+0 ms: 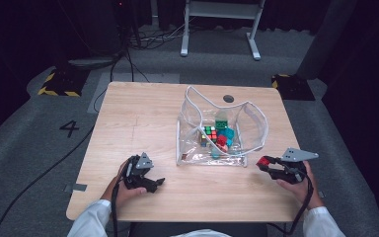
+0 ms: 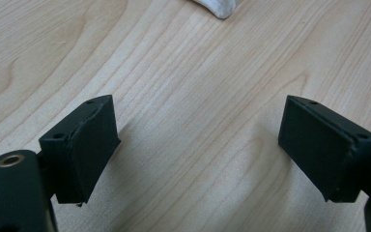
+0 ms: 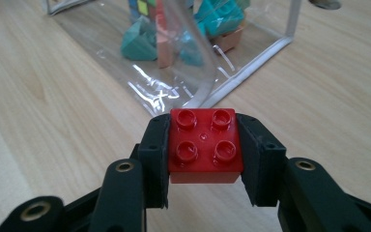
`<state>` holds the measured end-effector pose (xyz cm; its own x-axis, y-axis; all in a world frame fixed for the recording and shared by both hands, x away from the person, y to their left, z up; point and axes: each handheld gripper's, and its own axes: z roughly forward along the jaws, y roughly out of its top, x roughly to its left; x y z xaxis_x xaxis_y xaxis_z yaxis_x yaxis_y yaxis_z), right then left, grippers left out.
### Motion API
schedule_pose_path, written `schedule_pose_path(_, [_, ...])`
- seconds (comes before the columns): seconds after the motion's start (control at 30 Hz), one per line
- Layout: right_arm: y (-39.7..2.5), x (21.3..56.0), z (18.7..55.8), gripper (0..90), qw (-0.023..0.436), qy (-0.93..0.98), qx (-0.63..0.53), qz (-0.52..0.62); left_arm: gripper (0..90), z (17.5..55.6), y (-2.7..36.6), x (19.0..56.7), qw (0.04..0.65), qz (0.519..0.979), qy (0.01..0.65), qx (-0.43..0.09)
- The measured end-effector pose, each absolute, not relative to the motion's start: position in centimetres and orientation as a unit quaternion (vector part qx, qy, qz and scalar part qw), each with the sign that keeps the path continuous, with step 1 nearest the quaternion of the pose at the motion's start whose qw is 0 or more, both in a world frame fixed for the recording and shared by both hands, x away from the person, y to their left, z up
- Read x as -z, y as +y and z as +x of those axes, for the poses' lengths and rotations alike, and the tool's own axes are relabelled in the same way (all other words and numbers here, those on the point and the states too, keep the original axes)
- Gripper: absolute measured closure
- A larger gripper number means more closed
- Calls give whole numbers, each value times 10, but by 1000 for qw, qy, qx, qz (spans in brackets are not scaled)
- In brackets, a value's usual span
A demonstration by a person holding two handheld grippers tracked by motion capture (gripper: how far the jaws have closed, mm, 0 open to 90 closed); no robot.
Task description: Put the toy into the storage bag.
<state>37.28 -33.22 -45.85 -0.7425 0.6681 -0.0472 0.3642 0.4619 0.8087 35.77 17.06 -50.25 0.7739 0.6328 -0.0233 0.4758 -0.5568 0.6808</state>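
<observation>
Wooden table (image 1: pixel 143 113) first, pale and wide, with a small dark round grommet (image 1: pixel 228 98) near its far edge. Standing right of centre, a clear plastic bag (image 1: pixel 249 128) with white piping, mouth gaping upward, already holding a jumble of toys: a Rubik's cube (image 1: pixel 208 132), a green brick (image 1: pixel 221 124), teal blocks (image 1: pixel 227 134) and a red piece. Beyond the table, grey floor, a white desk frame (image 1: pixel 220 15) and a floor marking "4" (image 1: pixel 69 128).

Near the front left, the left gripper (image 1: pixel 154 182), resting low over bare wood, jaws spread wide with nothing between them; seen in its own view as two black pads (image 2: pixel 89 145) well apart, with a white bit of the bag's piping near the top edge.

At the front right, the right gripper (image 1: pixel 263 163), closed firmly on a red four-stud brick (image 3: pixel 205 145), studs up, pinched by two opposite side faces.

Decisive relation: bag lying ahead of and to the left of the right gripper, its near right corner (image 3: pixel 265 53) just beyond the brick, open mouth higher than the jaws. Judged next: lift, carry leftward and forward over the rim, release. Right hand clearly nearer to the job; left free to steady the floppy wall if needed.
</observation>
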Motion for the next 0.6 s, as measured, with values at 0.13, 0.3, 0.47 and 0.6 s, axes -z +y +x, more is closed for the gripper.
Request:
schedule_pose_path(0.13, [-337,451,380,590,188,826,-426,317,141,358,171,502,348,875,317,-113])
schedule_pose_path(0.3, [-343,443,389,590,201,822,-425,322,141,358,171,502,348,875,317,-113])
schedule_pose_path(0.47, [-351,433,400,590,225,815,-420,330,140,358,170,503,349,875,318,-110])
schedule_pose_path(0.6, [-357,421,407,590,240,802,-430,339,139,358,170,503,349,875,318,-109])
